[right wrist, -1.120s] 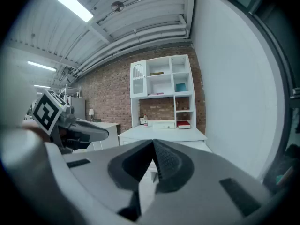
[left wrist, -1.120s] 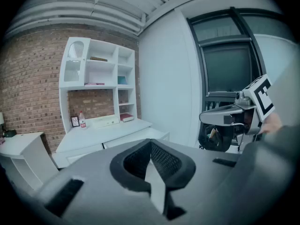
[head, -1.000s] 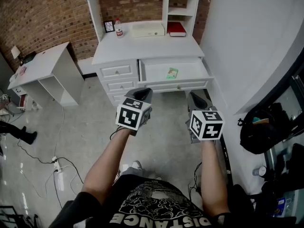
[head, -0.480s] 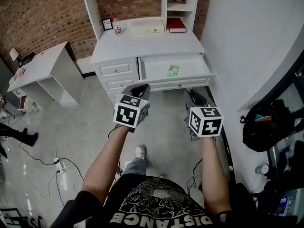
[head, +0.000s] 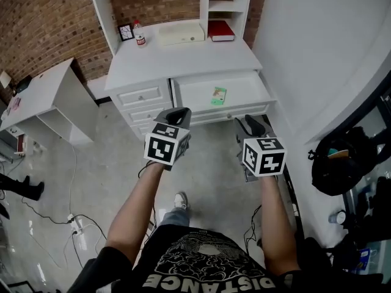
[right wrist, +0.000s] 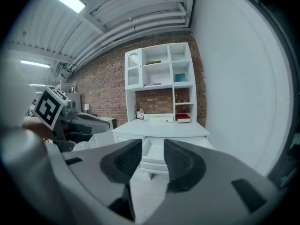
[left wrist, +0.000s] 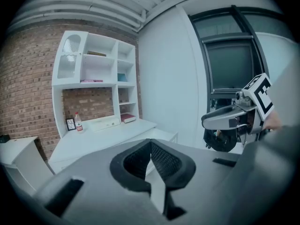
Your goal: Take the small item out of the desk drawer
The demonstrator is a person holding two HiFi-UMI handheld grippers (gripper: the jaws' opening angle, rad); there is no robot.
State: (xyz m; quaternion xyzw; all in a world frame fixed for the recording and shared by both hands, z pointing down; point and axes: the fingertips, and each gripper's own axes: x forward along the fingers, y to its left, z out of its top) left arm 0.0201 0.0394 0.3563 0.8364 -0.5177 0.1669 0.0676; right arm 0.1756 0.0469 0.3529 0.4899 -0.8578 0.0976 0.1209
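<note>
A white desk [head: 183, 60] has its top right drawer [head: 223, 96] pulled open. Inside lies a small green item [head: 218, 95]. My left gripper [head: 177, 113] hovers in front of the desk's drawer stack, its jaws shut with nothing between them [left wrist: 150, 146]. My right gripper [head: 252, 124] hangs just short of the open drawer's front; its jaws are opening and the gap is empty [right wrist: 152, 158]. In the right gripper view the open drawer [right wrist: 157, 153] shows straight ahead between the pads.
On the desktop stand a small bottle [head: 140, 35], a picture frame [head: 126, 32], a white box [head: 181, 33] and a red book [head: 220, 30]. A second white table [head: 43, 96] is at left. A white wall runs along the right, black bags [head: 342, 163] beside it. Cables lie on the floor.
I have stepped closer to the desk, so the drawer sits nearer both grippers. The right gripper's jaws have parted from shut.
</note>
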